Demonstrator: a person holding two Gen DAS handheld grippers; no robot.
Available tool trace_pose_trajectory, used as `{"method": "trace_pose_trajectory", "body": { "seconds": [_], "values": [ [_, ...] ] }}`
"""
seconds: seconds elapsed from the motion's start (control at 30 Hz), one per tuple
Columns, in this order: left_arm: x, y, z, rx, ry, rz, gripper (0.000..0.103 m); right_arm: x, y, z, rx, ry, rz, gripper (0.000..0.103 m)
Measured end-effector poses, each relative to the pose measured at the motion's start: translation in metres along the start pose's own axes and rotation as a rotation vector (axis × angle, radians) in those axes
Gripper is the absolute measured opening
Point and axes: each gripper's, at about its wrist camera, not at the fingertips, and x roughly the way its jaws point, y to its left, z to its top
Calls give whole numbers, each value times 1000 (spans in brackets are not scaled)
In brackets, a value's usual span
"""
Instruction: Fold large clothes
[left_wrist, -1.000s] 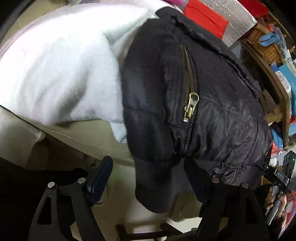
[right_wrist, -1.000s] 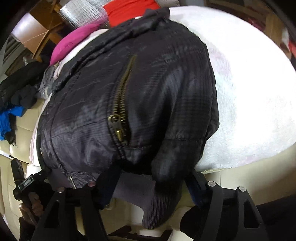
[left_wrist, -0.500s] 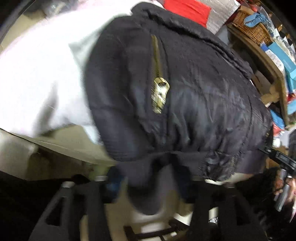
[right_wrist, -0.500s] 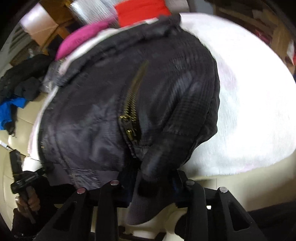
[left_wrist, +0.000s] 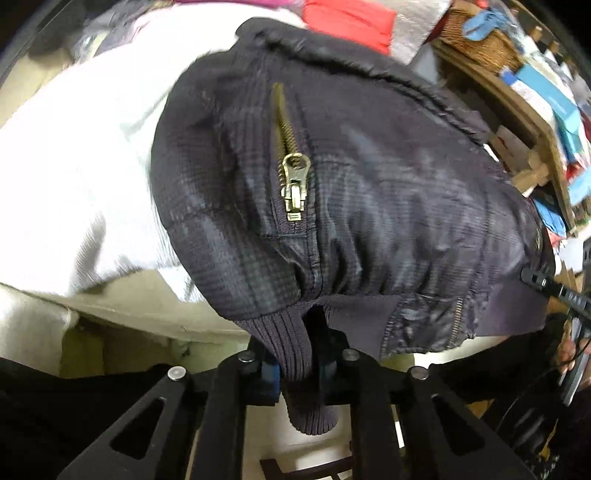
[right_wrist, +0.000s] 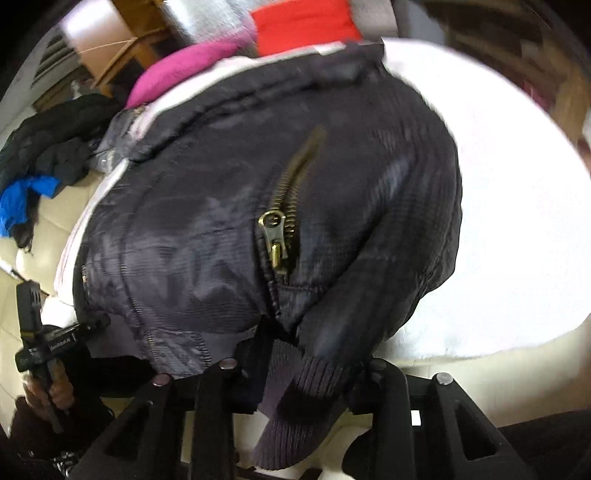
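Jacket (left_wrist: 369, 192) first: it is dark, padded and shiny-shelled, lying front-up across a white fleecy blanket (left_wrist: 74, 166) on a cream cushion (left_wrist: 140, 299), its ribbed hem hanging over the near edge towards me. Both tongs have just been closing. My left gripper (left_wrist: 299, 365) now has its pads pinched on a ribbed knit cuff (left_wrist: 295, 354) at the near-left corner. My right gripper (right_wrist: 306, 373) has its pads pressed on the matching knit (right_wrist: 295, 384) at the near-right corner, with a thicker wad of fabric between them. In each wrist view I can see the other tool at the frame's edge, so the two grips sit well apart along the hem.

I judge the garment light for its bulk, soft and springy, with a slick shell that would slide out of a shallow pinch. The ribbing is the better hold: it is grippy and dense, and it anchors the bottom edge for a fold towards the far collar (left_wrist: 332, 51). The brass pocket zips (left_wrist: 293, 184) are the only hard parts, so I would keep the pads off them. Padding will likely puff back after folding, so I expect to press the fold down.
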Motion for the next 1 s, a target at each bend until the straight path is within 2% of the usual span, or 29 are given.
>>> {"method": "trace_pose_trajectory", "body": {
  "seconds": [0.1,0.17,0.2,0.3,0.33,0.47,0.5,0.57,0.63,0.7,0.8,1.0],
  "values": [
    [-25,-10,5,74,-54,-36,14,-32,6,6,-12,-101,119,32],
    [-28,-13,8,98,-53,-39,15,-38,5,10,-4,-122,160,32],
    [-26,-12,10,88,-35,-38,15,-36,4,12,-4,-107,167,32],
    [-9,-4,11,37,35,-51,32,-8,3,15,10,-14,129,35],
    [-7,-2,10,25,47,-54,34,2,-1,15,42,22,121,35],
    [2,-2,13,-3,54,-73,33,14,-20,8,115,83,148,43],
    [-1,-3,14,7,37,-64,20,18,-24,8,120,92,150,43],
    [-5,-4,17,34,17,-68,16,17,-22,9,94,75,141,39],
    [-10,-9,19,60,-1,-82,14,8,-19,10,80,48,156,30],
    [-24,-12,20,94,-16,-100,14,-5,-16,14,64,11,166,27],
    [-50,-15,30,121,-47,-143,13,-22,-9,20,32,-35,177,26],
    [-102,-18,80,158,-157,-207,13,-67,0,56,6,-180,227,24]
  ]
}}
